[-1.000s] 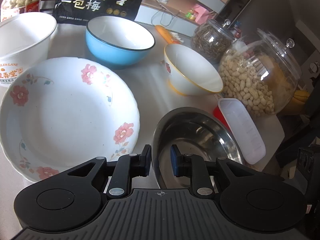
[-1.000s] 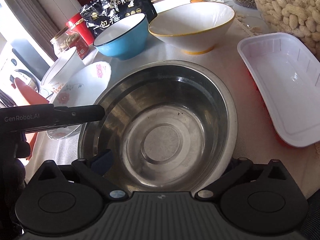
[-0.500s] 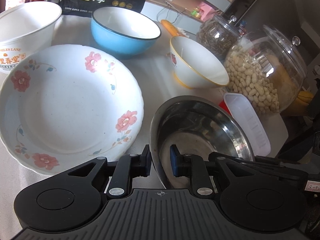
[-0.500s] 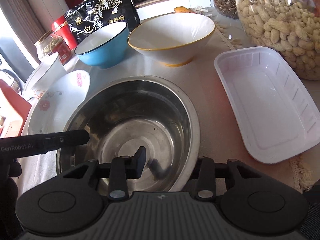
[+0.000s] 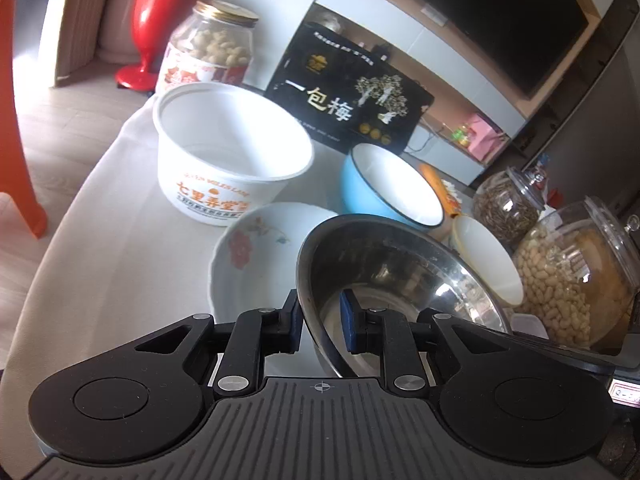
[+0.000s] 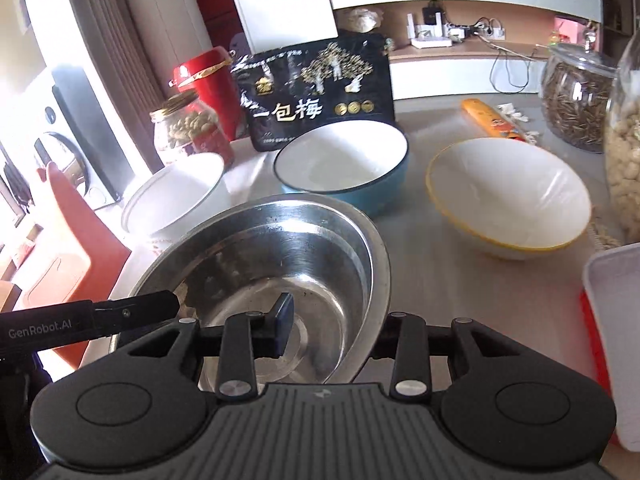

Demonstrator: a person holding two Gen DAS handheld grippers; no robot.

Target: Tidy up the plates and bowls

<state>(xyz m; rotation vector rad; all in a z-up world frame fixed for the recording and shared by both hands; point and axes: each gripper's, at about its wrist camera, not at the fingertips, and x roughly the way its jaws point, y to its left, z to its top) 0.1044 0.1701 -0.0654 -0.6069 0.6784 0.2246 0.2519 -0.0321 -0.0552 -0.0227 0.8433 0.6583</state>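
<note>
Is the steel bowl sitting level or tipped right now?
Tipped: the steel bowl slants above the floral plate, rim pinched by both left gripper and right gripper.

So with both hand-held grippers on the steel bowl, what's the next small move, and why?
Probably lower it into the floral plate. The left hand-held gripper and right hand-held gripper each straddle the rim of the steel bowl, which is tilted and overlaps the plate.

I am seeing the steel bowl (image 5: 400, 276) sitting over the floral plate (image 5: 256, 256), the paper tub (image 5: 228, 152) lying behind-left, the enamel bowl (image 6: 344, 168) behind it.
</note>
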